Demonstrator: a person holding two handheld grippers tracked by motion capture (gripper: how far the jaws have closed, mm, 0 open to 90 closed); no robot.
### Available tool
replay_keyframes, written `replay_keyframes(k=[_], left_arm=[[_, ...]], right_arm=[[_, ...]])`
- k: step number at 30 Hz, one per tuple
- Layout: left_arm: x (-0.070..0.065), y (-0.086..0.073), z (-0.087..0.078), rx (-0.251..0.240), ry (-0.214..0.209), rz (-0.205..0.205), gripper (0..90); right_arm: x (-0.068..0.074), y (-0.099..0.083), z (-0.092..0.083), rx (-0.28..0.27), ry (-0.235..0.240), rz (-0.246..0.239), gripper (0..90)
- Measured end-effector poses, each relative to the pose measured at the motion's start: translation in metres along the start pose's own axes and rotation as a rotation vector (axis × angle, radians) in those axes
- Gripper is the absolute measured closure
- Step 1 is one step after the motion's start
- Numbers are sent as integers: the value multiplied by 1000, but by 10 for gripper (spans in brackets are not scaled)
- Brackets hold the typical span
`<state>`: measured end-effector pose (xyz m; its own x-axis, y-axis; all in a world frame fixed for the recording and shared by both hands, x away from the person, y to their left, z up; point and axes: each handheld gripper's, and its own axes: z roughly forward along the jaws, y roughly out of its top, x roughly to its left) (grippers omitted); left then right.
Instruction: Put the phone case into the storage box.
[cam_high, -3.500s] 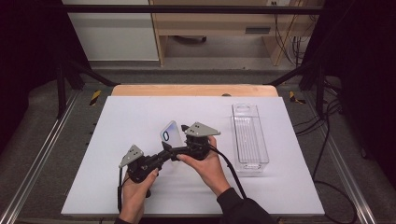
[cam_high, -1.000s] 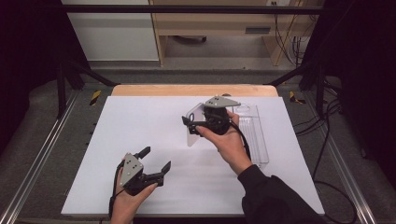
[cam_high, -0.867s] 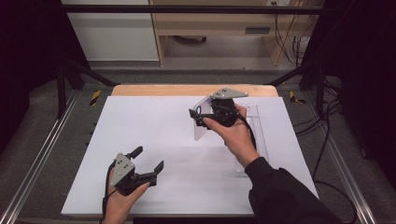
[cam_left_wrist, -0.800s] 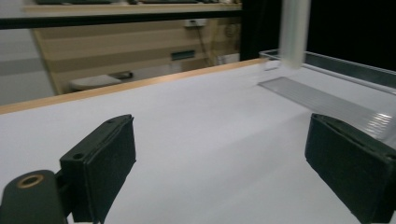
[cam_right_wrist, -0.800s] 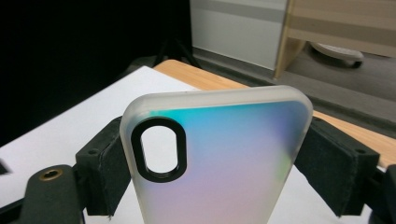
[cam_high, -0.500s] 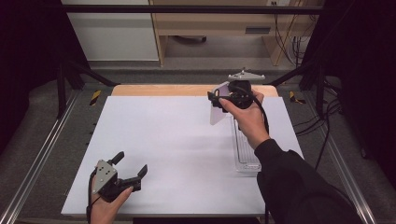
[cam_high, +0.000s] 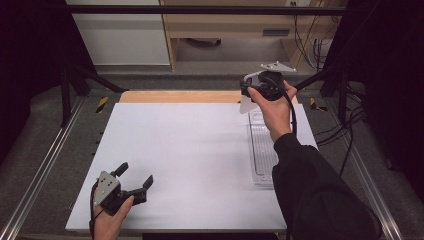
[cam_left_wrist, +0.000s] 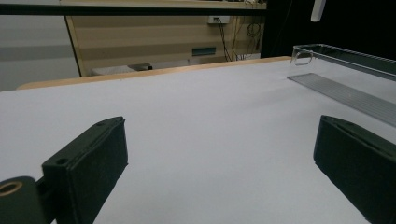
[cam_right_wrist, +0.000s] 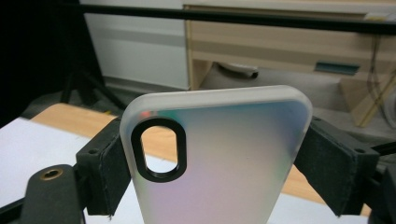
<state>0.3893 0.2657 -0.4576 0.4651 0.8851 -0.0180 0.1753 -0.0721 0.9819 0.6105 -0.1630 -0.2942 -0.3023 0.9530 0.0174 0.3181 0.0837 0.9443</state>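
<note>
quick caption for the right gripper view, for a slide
Right gripper clamps a frosted translucent phone case by its side edges, black-rimmed camera cutout at upper left.

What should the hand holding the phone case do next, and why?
Probably lower the phone case into the clear tray. The right hand-held gripper clamps the case by its side edges, lifted above the tray's far end, and the tray looks empty. The left hand-held gripper rests open, far off near the table's front-left corner.

I see black grippers: the left gripper wears a grey three-cornered plate, the right gripper trails a black cable; my right sleeve is black.
</note>
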Motion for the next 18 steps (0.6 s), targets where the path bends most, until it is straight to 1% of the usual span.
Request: replay_keyframes(k=[1,3,8,10,12,13,15,18], left_arm=[[0,0,0,0,0,2,26],[0,0,0,1,-2,3,26],[-1,-1,1,3,-4,4,26],[-1,-1,1,1,-4,1,27],[-1,-1,1,5,-6,7,27],[-1,-1,1,4,-6,7,28],[-2,-1,2,4,-8,5,28],[-2,-1,2,5,-10,8,28]], right_arm=[[-1,0,1,-8,-13,4,182],[-4,-1,2,-23,-39,-4,181],[-10,-3,2,-56,-73,11,182],[-11,-4,2,-61,-82,15,182],[-13,-5,2,-60,-98,10,182],[-16,-8,2,-55,-116,19,182],[-18,-9,2,-53,-119,20,182],[-23,-15,4,-48,-141,38,182]])
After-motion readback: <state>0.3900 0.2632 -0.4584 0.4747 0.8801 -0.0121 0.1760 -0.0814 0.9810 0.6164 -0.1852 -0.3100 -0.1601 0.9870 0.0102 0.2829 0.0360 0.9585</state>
